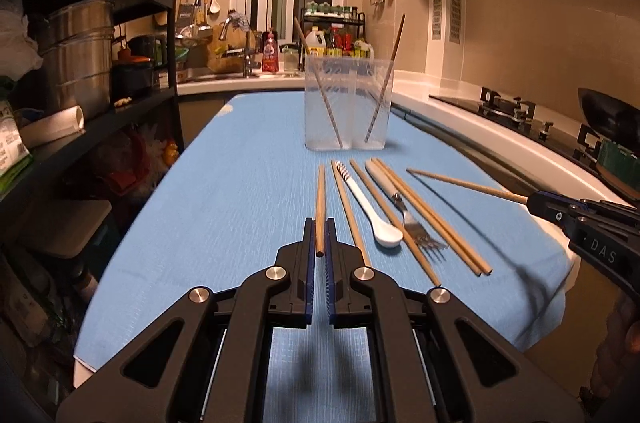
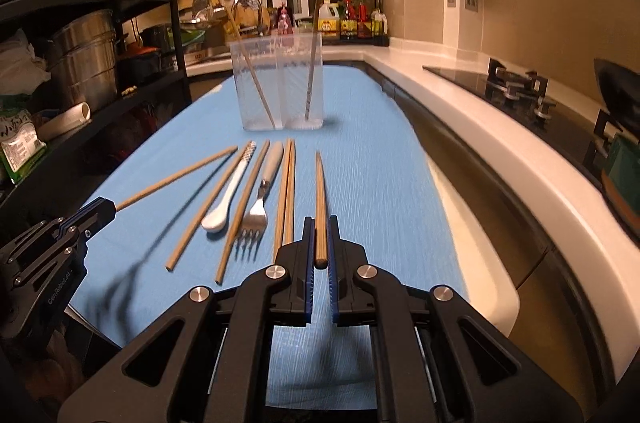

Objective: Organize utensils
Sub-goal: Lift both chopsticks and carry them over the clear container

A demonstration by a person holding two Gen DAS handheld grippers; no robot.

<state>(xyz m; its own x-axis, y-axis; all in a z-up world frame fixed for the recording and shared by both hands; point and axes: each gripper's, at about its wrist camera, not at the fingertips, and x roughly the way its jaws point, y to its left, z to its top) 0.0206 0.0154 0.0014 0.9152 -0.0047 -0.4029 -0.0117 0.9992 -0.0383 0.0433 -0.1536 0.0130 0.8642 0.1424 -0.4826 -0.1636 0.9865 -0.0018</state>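
Left wrist view shows our left gripper (image 1: 320, 243) and right gripper (image 1: 534, 201) each clamping one tan wooden chopstick (image 1: 320, 199), next bound for the clear two-compartment plastic holder (image 1: 349, 127).

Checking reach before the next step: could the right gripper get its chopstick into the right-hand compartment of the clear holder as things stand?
Probably yes. The right gripper is shut on a chopstick, and the blue mat between it and the clear holder looks bare. That compartment holds only one leaning chopstick, so its open top looks free.
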